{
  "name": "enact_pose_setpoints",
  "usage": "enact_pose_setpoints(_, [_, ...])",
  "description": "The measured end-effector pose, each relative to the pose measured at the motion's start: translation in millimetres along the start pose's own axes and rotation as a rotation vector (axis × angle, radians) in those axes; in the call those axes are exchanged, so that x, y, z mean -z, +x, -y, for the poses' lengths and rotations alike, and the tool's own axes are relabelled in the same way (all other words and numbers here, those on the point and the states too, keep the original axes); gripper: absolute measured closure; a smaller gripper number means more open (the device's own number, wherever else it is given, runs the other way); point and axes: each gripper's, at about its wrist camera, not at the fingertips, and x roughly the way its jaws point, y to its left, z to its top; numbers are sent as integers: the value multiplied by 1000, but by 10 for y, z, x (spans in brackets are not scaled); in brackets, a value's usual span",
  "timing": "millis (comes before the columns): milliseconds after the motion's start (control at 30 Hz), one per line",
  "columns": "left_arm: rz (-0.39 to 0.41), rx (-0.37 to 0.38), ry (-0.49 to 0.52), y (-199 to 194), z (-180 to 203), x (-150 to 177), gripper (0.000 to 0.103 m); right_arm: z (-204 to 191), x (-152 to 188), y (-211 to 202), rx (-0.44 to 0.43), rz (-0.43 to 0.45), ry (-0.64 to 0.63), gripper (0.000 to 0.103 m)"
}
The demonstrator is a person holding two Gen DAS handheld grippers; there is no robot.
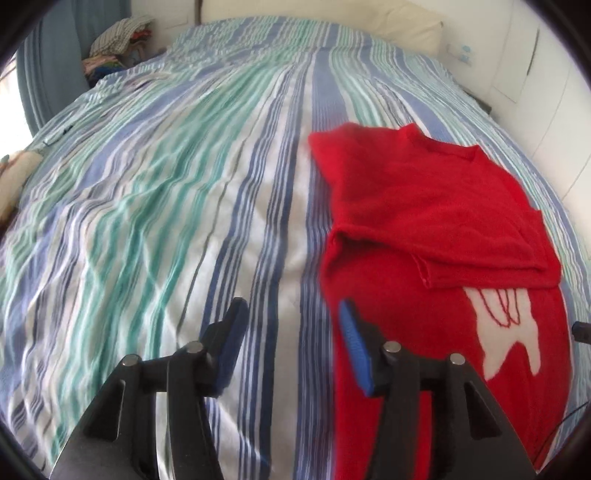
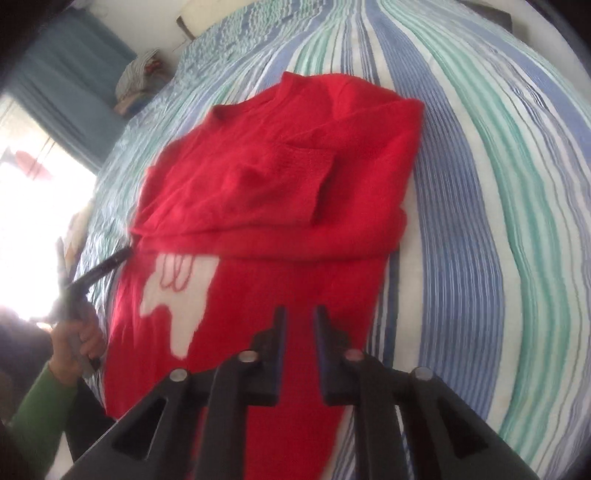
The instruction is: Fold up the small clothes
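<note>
A soft, floppy red sweater [image 2: 280, 192] lies on the striped bed [image 1: 166, 192], sleeves folded in, likely best pinched at its near hem corners; both the left gripper [image 1: 291, 332] and right gripper [image 2: 299, 339] hover empty, fingers parted.

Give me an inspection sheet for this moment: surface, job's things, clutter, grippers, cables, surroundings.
Surface: bed with a striped blue, green and white cover, wrinkled.
Job's things: red sweater lying flat, both sleeves folded across the chest; a white motif shows on the lower part.
Clutter: pile of clothes at the far corner of the bed; small dark items near the left edge, too small to tell.
Grippers: left gripper open, beside the sweater's edge, holding nothing; right gripper above the sweater's lower part, fingers apart, holding nothing.
Cables: thin dark cable at the right edge of the left wrist view.
Surroundings: blue curtain, bright window, cream pillow, white wall.
</note>
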Motion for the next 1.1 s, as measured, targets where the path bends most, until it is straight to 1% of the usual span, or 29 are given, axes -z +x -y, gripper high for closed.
enact_pose_setpoints(67, [-17,35,68,-254,143,216,50,-132,245,-164,-3,-6,-61,78])
enact_pose_setpoints(133, [-46,61,164,-464,377,506,50,-287,502,-243,-14,-26,-120,78])
enact_pose_setpoints(200, [-113,60,254,-550,640,841,50,-443,772,-238,-23,-51,-169,78])
enact_pose_setpoints(233, [-171,50,284,-527,746,1018,51,-431,956,-238,-16,-68,-192,78])
enact_pose_setpoints(267, [-237,26,298,-473,819,1194,63,-452,1123,-191,3,-85,-208,78])
enact_pose_setpoints(300, [-262,-14,302,-457,847,1337,64,-452,1285,-110,31,-119,-214,78])
enact_pose_setpoints(333, [-226,-49,303,-504,866,1421,64,-418,1451,-3,76,-167,-212,78])
enact_pose_setpoints(367, [-210,-70,298,-532,888,1457,64,-304,1654,-4,111,-181,-208,78])
enact_pose_setpoints(400, [-215,-80,281,-534,885,1464,64,-275,1761,-48,108,-130,-200,78])
enact_pose_setpoints(433, [-217,-80,254,-531,869,1453,64,-260,1836,-91,113,-99,-186,78])
enact_pose_setpoints(533, [-231,-73,203,-486,833,1426,64,-230,1912,-103,134,-73,-133,78])
enact_pose_setpoints(667, [-234,-77,223,-535,844,1448,64,-291,1972,-101,177,-45,-173,78])
enact_pose_setpoints(767, [-242,-77,216,-588,829,1516,64,-278,1956,-84,177,-47,-183,78])
enact_pose_setpoints(933, [-244,-82,200,-603,807,1561,64,-223,2050,-129,183,-44,-160,78])
enact_pose_setpoints(1100, [-275,-75,200,-607,773,1563,65,-261,2050,-123,206,-56,-172,78])
